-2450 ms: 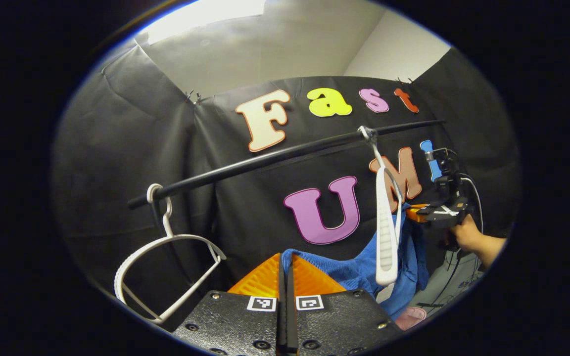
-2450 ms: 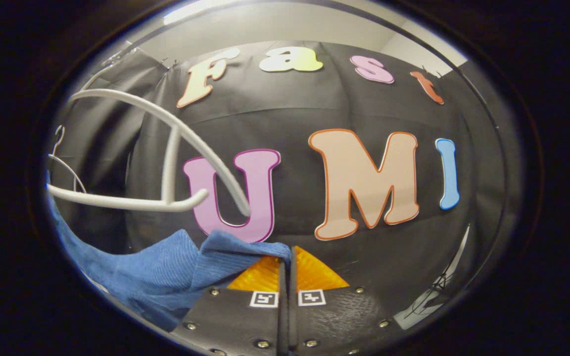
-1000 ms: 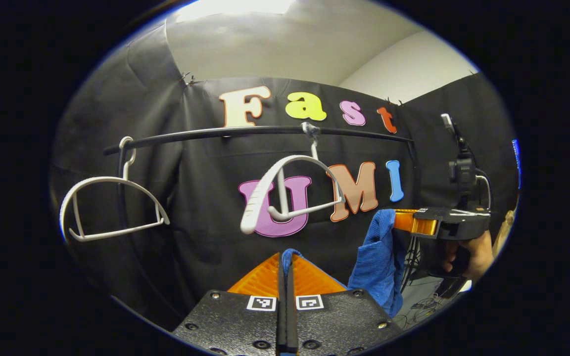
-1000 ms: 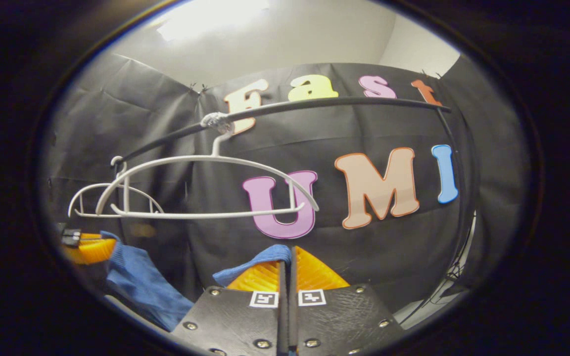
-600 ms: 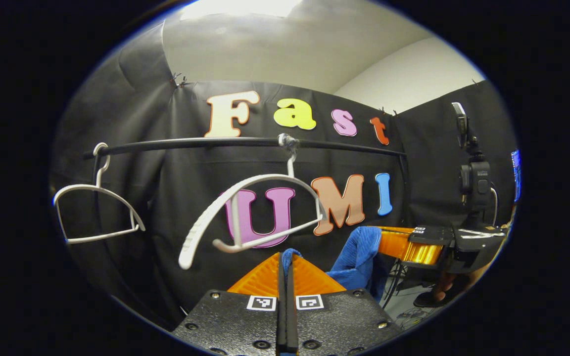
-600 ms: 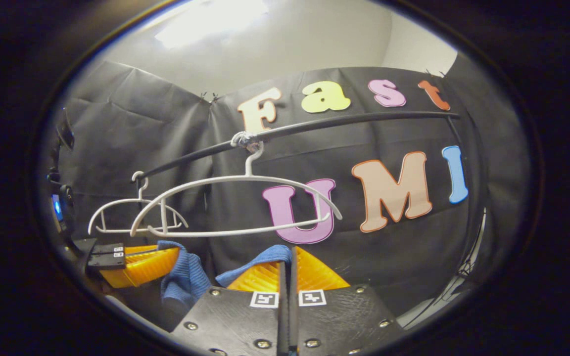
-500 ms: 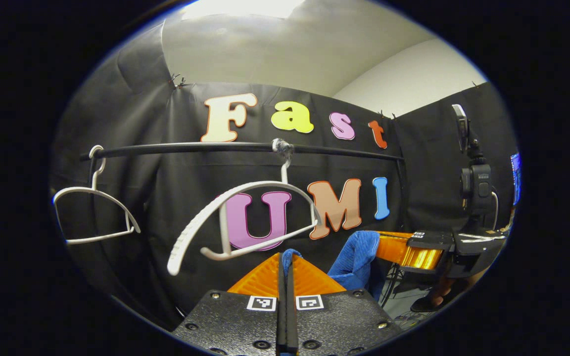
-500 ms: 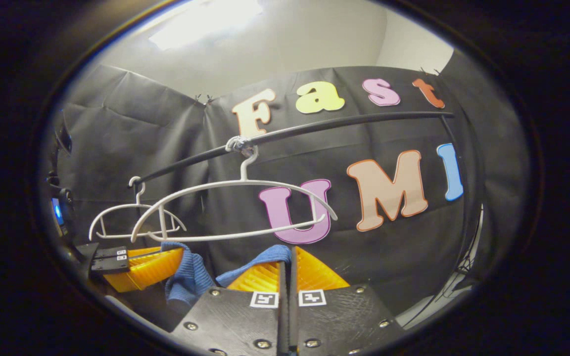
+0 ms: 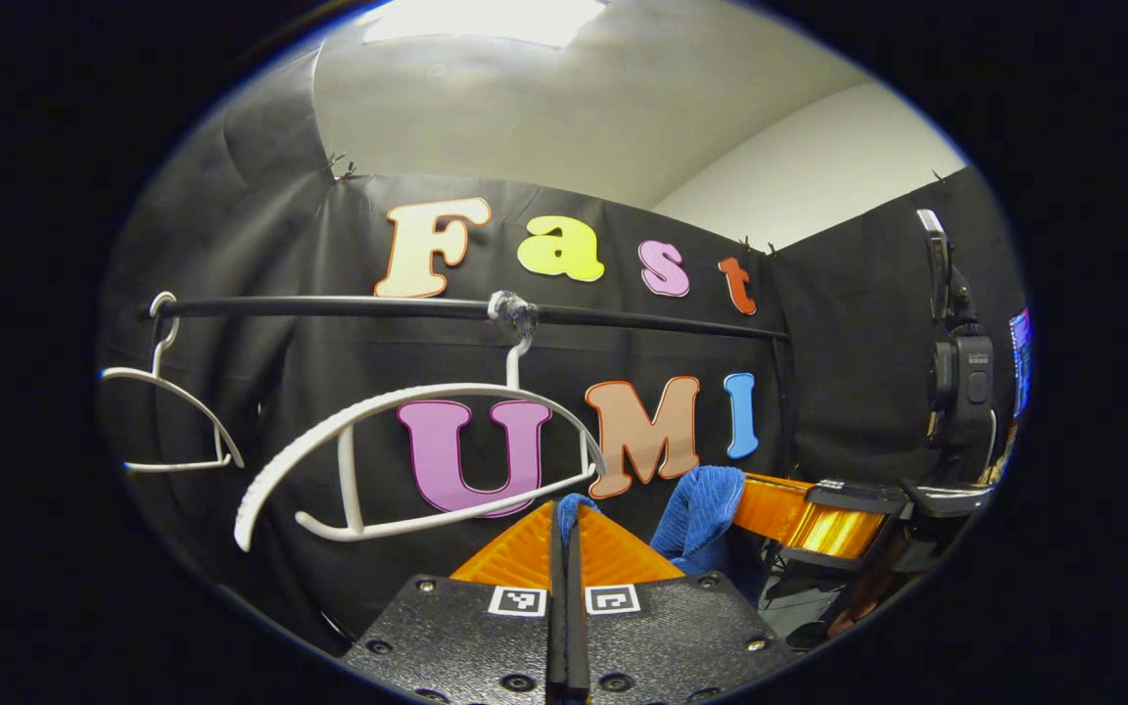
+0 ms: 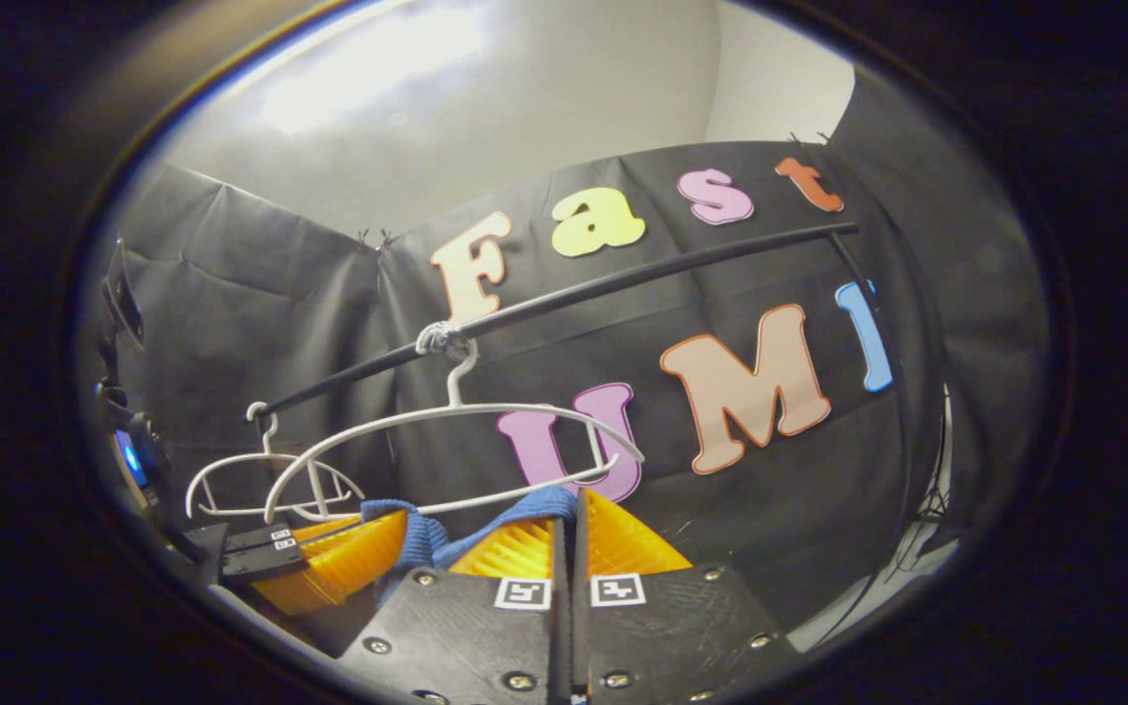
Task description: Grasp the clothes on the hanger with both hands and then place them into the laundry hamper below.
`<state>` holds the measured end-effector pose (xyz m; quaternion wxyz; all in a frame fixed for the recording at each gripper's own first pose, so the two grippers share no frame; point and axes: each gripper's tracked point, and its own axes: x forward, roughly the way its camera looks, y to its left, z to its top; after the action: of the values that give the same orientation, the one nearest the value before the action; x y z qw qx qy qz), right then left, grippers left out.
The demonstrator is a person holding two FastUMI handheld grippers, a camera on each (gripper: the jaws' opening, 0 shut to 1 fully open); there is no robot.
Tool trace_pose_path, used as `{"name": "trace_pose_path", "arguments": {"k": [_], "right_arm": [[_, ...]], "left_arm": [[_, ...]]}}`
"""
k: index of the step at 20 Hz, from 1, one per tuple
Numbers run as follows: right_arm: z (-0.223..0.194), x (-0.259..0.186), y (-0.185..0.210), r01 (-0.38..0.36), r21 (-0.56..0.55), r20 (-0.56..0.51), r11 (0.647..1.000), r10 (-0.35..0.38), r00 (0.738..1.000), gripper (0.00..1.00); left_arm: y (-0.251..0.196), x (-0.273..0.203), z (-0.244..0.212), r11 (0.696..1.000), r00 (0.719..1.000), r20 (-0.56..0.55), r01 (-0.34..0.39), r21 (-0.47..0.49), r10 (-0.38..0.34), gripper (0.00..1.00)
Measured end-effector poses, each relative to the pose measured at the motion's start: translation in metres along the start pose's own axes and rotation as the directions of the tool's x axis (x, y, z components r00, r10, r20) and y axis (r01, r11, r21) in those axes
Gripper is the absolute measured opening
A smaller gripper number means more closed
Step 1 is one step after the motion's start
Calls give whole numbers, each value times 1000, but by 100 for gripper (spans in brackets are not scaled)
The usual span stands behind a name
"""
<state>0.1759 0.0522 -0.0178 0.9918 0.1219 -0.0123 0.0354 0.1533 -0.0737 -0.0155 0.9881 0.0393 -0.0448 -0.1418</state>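
Behind, the white hanger hangs bare on its black rail. Both the left gripper and the right gripper have their jaws pinched on the blue garment, each holding one end so it likely drops together into the hamper.

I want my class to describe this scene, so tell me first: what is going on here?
A person is working with two handheld grippers. The left gripper and the right gripper are each shut on a blue garment, which hangs between them, free of the white hanger. That hanger hangs bare on the black rail, beside a second bare hanger. The garment has yet to go into the hamper.
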Motion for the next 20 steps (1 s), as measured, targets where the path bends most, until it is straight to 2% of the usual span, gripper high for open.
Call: {"name": "trace_pose_path", "arguments": {"k": [4,5,6,7,8,16,20], "right_arm": [[-24,11,-13,17,-7,-14,1000,-17,1000,1],[-33,14,-15,20,-6,-28,1000,-20,999,5],[-43,17,-17,18,-5,-42,1000,-18,999,1],[-55,21,-18,15,-6,-60,1000,-16,998,5],[-66,24,-18,11,-8,-80,1000,-11,997,1],[-159,38,-24,13,47,-206,999,-3,978,1],[-212,34,-38,68,48,-254,997,-53,966,1]], "left_arm": [[11,13,-33,999,999,-35,-36,6,36,0],[12,17,-43,999,998,-41,-43,15,44,0],[14,20,-52,999,997,-52,-48,23,49,0],[16,22,-64,998,996,-64,-54,27,56,0],[18,24,-75,998,995,-78,-55,23,57,0],[46,22,-151,996,982,-170,-87,-36,79,0],[60,13,-200,991,967,-231,-121,-57,105,0]]}}
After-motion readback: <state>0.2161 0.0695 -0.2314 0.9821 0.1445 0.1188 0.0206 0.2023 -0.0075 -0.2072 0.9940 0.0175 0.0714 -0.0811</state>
